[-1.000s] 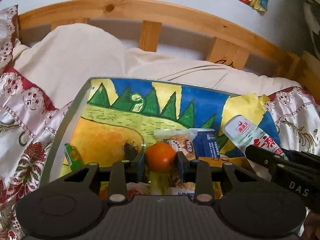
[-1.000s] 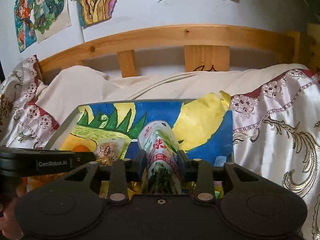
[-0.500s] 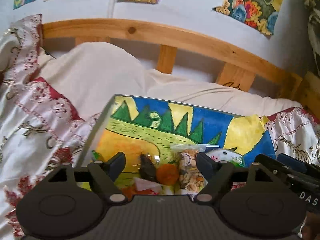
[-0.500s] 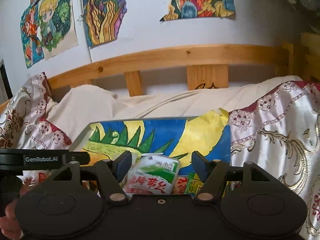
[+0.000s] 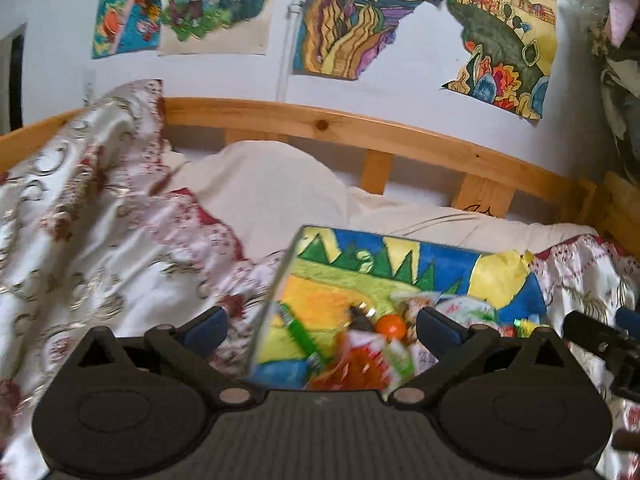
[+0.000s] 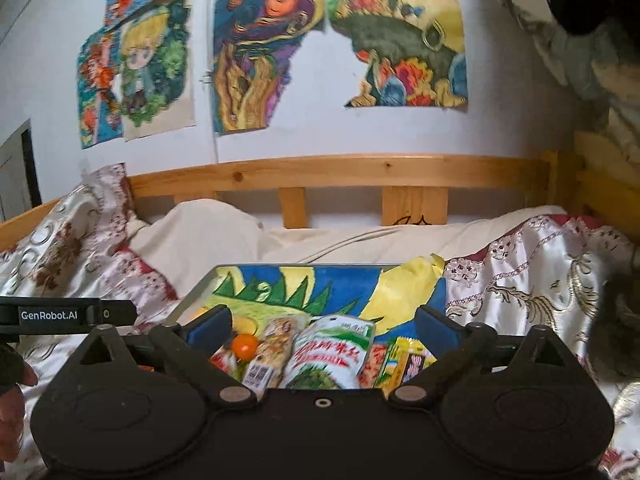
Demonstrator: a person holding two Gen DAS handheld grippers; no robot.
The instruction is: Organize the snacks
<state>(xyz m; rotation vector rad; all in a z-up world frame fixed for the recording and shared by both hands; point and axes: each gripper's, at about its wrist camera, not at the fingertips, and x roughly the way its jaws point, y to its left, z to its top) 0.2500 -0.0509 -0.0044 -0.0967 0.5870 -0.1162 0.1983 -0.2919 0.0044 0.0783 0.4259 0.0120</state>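
Grippers (image 5: 322, 330) (image 6: 322, 330) just opened (both empty) above snacks (image 6: 332, 354).

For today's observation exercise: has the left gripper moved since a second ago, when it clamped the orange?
Yes. The left gripper has drawn back and up from the tray; its jaws have just been opening, leaving the orange lying there.

Each hand-held gripper (image 5: 320, 330) (image 6: 322, 330) is matte black with round side discs, silver pivot screws and blue finger pads (image 6: 210, 324); one carries white "GenRobot.AI" lettering
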